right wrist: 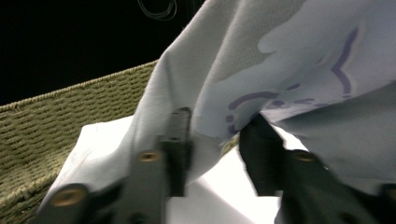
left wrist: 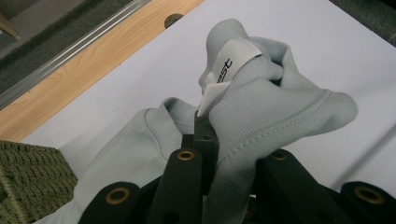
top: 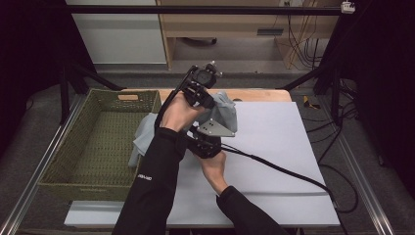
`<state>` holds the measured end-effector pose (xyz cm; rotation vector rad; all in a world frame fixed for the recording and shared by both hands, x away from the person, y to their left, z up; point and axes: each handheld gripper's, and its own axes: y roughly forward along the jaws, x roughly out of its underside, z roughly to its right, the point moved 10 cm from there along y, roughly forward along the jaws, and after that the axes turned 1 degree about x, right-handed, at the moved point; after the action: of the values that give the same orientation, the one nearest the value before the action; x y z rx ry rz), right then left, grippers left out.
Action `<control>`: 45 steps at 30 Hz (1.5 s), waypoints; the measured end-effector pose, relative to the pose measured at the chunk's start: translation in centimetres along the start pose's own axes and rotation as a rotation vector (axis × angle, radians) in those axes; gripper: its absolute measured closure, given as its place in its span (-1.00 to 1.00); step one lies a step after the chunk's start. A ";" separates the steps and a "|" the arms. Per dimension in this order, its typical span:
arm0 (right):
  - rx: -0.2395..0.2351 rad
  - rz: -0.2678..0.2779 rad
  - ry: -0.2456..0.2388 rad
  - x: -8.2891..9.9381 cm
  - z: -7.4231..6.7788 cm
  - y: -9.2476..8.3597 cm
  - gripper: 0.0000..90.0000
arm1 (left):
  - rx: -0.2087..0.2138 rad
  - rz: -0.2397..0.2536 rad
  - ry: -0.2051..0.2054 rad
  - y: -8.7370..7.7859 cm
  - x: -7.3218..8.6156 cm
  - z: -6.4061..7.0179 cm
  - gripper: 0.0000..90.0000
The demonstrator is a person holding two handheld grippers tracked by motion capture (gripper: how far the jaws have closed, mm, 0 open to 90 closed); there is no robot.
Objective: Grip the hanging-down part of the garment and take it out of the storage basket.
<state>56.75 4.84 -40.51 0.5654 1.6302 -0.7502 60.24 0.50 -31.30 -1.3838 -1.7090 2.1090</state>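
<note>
A pale grey-blue sweatshirt (top: 226,111) is bunched at table centre, just right of a green woven basket (top: 78,147) at nine o'clock. The left gripper (left wrist: 205,125) is clamped on its ribbed collar by the label. The right gripper (right wrist: 212,135) has fabric draped between parted jaws.

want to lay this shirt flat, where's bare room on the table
Free: the white sheet right of both grippers, out to its right edge, and the near strip. Crowded: the left side, where the grey garment and both hands meet the green basket.
</note>
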 end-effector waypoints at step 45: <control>-0.047 0.002 -0.115 -1.4 4.4 -13.3 0.89 | 0.041 -0.016 0.077 0.0 -0.4 2.5 0.81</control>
<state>50.40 -7.30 -37.40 0.4817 1.5367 -0.7287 58.80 -1.60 -31.17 -1.4152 -1.6333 2.0428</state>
